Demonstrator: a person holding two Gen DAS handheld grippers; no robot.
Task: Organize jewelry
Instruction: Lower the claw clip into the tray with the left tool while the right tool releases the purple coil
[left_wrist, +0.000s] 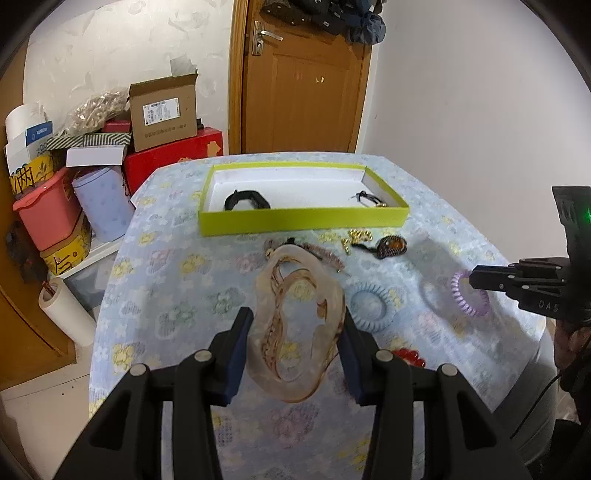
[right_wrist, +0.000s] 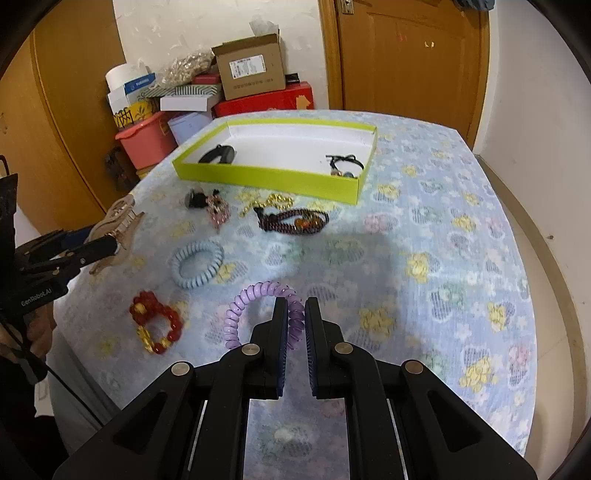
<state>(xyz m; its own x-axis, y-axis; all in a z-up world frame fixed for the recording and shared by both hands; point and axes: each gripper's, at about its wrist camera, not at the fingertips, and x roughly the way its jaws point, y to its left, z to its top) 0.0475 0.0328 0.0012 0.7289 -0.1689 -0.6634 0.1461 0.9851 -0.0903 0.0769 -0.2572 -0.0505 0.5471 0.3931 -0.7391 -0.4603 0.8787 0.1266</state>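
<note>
My left gripper (left_wrist: 297, 323) is shut on a large translucent beige hair claw (left_wrist: 295, 325) and holds it above the table; it also shows in the right wrist view (right_wrist: 116, 229). My right gripper (right_wrist: 296, 306) is shut on a purple spiral hair tie (right_wrist: 255, 306), lifted slightly; it also shows in the left wrist view (left_wrist: 467, 295). The green tray (left_wrist: 303, 221) at the far side holds a black band (left_wrist: 245, 201) and a black corded bracelet (left_wrist: 369, 199).
On the flowered tablecloth (right_wrist: 424, 229) lie a blue spiral tie (right_wrist: 197, 264), a red bead bracelet (right_wrist: 155, 321), a dark beaded bracelet (right_wrist: 295, 221), a gold chain (right_wrist: 266, 203) and a pink clip (right_wrist: 218, 210). Boxes and bins (left_wrist: 74, 177) are stacked left of the table.
</note>
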